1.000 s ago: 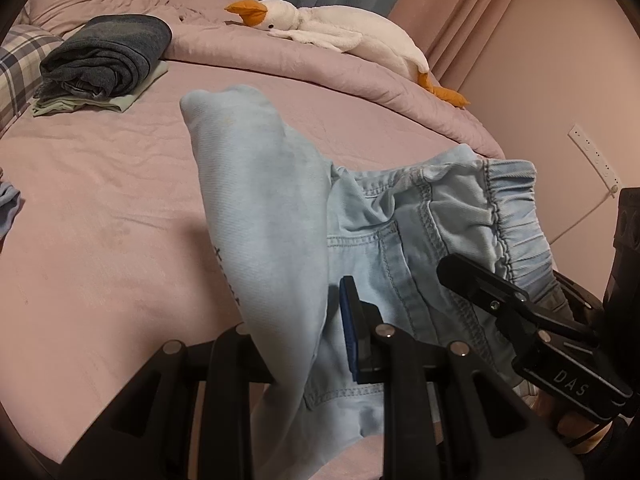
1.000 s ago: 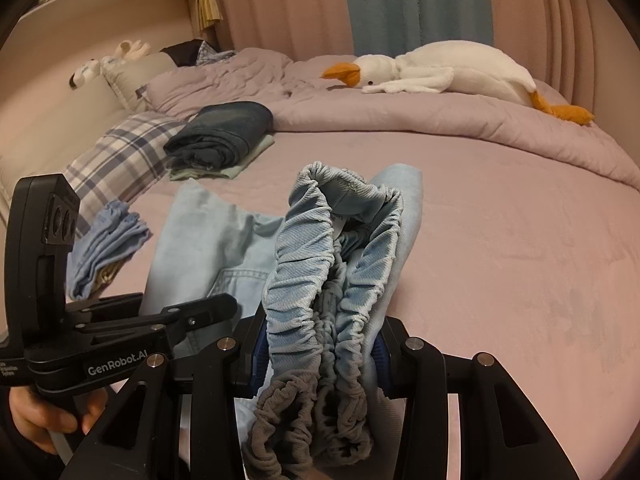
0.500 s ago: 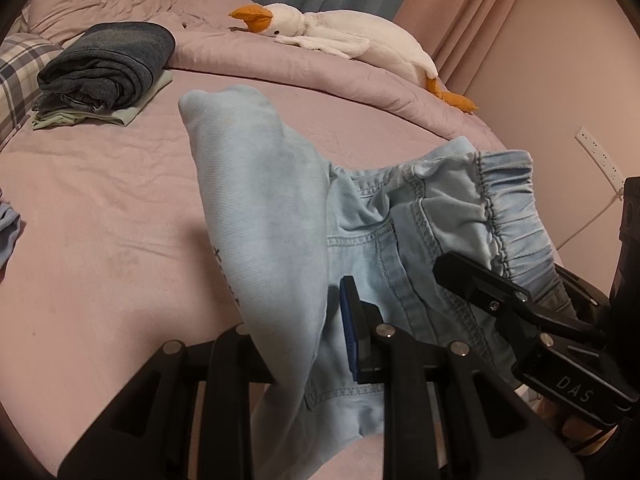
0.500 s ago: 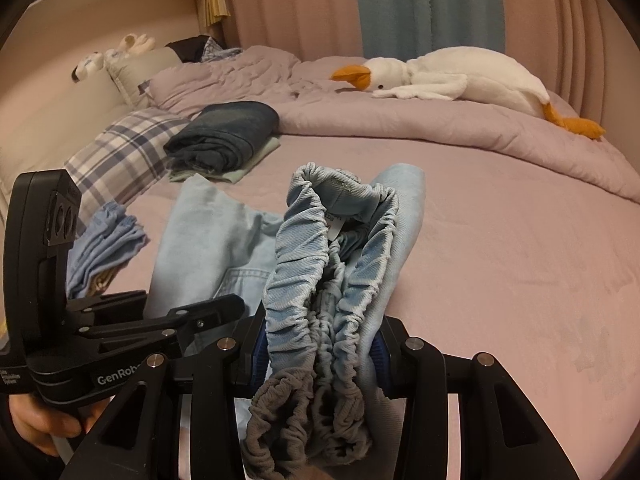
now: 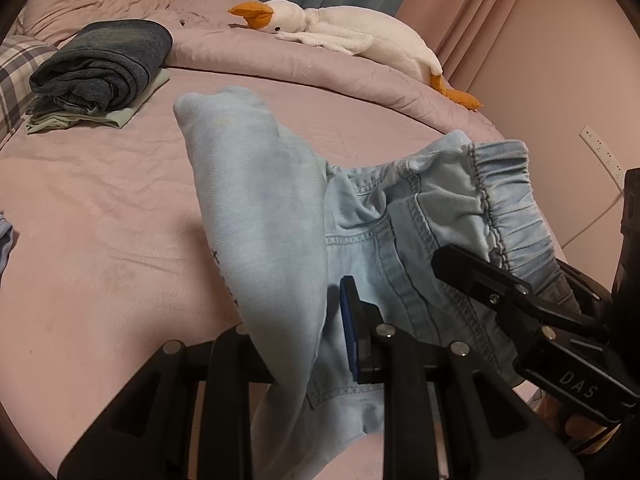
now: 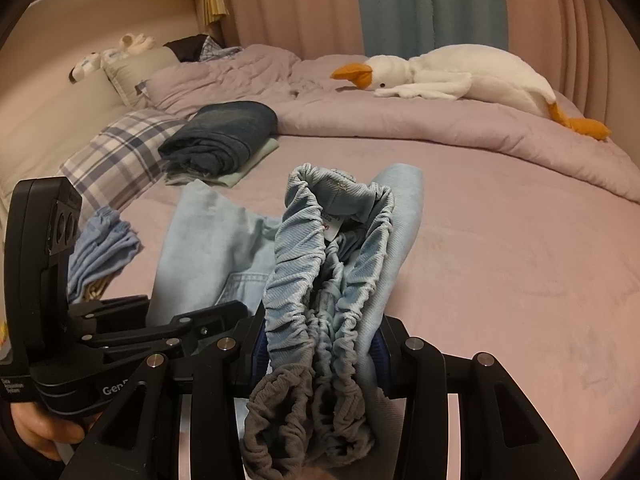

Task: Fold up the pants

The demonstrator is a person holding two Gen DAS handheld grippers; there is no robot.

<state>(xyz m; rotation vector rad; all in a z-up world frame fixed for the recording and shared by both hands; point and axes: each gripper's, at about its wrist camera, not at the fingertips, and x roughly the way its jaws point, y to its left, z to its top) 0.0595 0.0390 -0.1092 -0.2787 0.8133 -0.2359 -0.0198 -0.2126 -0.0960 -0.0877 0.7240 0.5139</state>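
Pink bedding fills both views, so start at the right claw (image 6: pixel 320 354): its jaws are clamped on the bunched elastic waistband (image 6: pixel 324 280) of the pale blue pants (image 6: pixel 216 248), with a grey fold hanging below the fingers. The left claw (image 5: pixel 296 336) is pinched on a doubled-over part of the same pants (image 5: pixel 272 216), which rises in a loose hump ahead of it. Between the two claws the cloth sags, and in the left view the right claw (image 5: pixel 480 280) sits just beside and to the right, holding the waistband (image 5: pixel 504 200). So the pants' long axis runs roughly sideways, claw to claw, held up off the bed (image 5: pixel 100 200) at the near edge; how much trails below is hidden. I judge the fold to be partway done, and the next move turns on laying this span down flat on the bare sheet ahead, both hands equally near. Farther out lie a dark folded stack (image 6: pixel 224 140), a plaid pillow (image 6: pixel 116 152), and a plush goose (image 6: pixel 460 74) along the far quilt
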